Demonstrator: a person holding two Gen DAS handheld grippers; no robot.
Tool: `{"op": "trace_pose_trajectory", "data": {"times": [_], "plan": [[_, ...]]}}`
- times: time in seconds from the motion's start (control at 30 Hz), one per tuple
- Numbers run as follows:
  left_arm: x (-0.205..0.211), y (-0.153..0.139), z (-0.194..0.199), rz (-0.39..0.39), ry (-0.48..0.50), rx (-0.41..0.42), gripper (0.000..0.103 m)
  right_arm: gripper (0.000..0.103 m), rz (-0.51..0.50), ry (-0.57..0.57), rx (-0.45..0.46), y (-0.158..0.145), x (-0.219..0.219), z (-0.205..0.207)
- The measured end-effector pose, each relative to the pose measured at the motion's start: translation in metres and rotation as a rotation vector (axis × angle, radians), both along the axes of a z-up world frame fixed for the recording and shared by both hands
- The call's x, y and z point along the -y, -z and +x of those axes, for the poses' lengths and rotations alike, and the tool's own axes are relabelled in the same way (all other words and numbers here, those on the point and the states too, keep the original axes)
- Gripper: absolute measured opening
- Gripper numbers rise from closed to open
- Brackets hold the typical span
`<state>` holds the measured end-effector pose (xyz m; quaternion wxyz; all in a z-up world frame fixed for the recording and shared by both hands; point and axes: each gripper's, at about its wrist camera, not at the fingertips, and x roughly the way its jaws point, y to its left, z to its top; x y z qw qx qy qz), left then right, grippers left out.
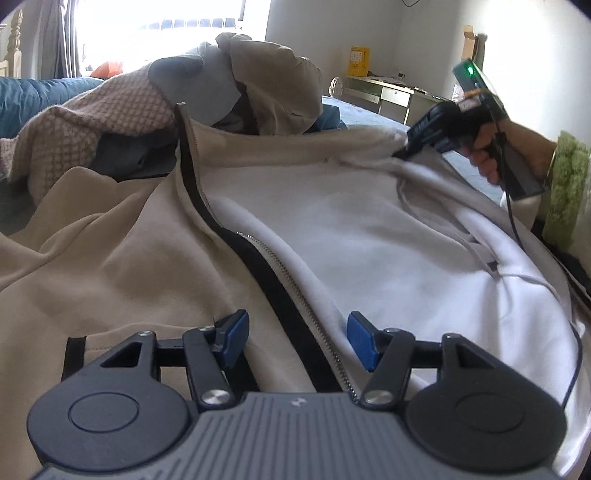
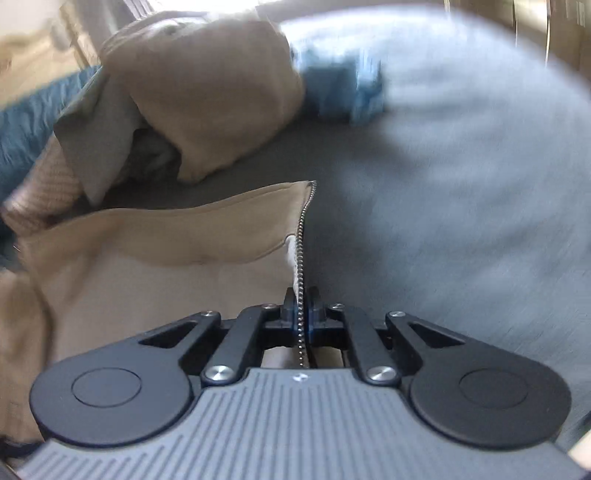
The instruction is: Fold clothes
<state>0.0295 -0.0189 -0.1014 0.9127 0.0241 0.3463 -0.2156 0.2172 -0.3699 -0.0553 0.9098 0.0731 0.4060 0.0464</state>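
While the beige zip jacket (image 1: 122, 236) lies spread over the grey-blue bed sheet (image 2: 443, 192), one front panel is turned back so its white fleece lining (image 1: 332, 221) faces up. A black band (image 1: 258, 266) and the metal zipper teeth (image 1: 295, 291) run diagonally down the middle of the garment in the left wrist view. A white drawstring (image 1: 524, 277) trails across the lining near its right edge.

Right gripper (image 2: 303, 314): jaws together, clamped on the jacket's zipper edge, with the teeth (image 2: 303, 236) running straight up between the pads to the panel's corner. Beige cloth hangs to the left of that edge; bare sheet lies to the right. This view is motion-blurred on its right side. In the left wrist view the same gripper (image 1: 406, 149) is pinching the far right part of the jacket, held by a hand (image 1: 495, 155) with a green knitted sleeve (image 1: 565, 184) at the wrist.

Left gripper (image 1: 295, 341): jaws apart, blue pads (image 1: 362, 339) on either side of the zipper line near the jacket's near end, nothing gripped. Whether the pads touch the cloth cannot be told.

Beyond the jacket sits a heap of unfolded clothes (image 1: 229, 85): a beige piece on top, grey cloth, and a checked knit (image 1: 85, 133) to the left. A blue folded item (image 2: 347, 92) lies just right of the heap. Farther back are a bright window (image 1: 166, 22) and a pale desk (image 1: 388, 92) against the wall.
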Motion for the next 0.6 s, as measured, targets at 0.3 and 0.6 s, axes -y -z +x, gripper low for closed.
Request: {"op": "trace_pose_trajectory", "data": {"times": [0.3,0.6], "plan": [[-0.006,0.004,0.007,-0.011,0.001,-0.037,0.061,0.002,-0.184,0.128,0.16,-0.022,0.017,0.008],[-0.01,0.0,0.004,-0.048,-0.003,-0.045,0.062,0.005,-0.207,0.138,0.094,0.013,0.02,0.036]]}}
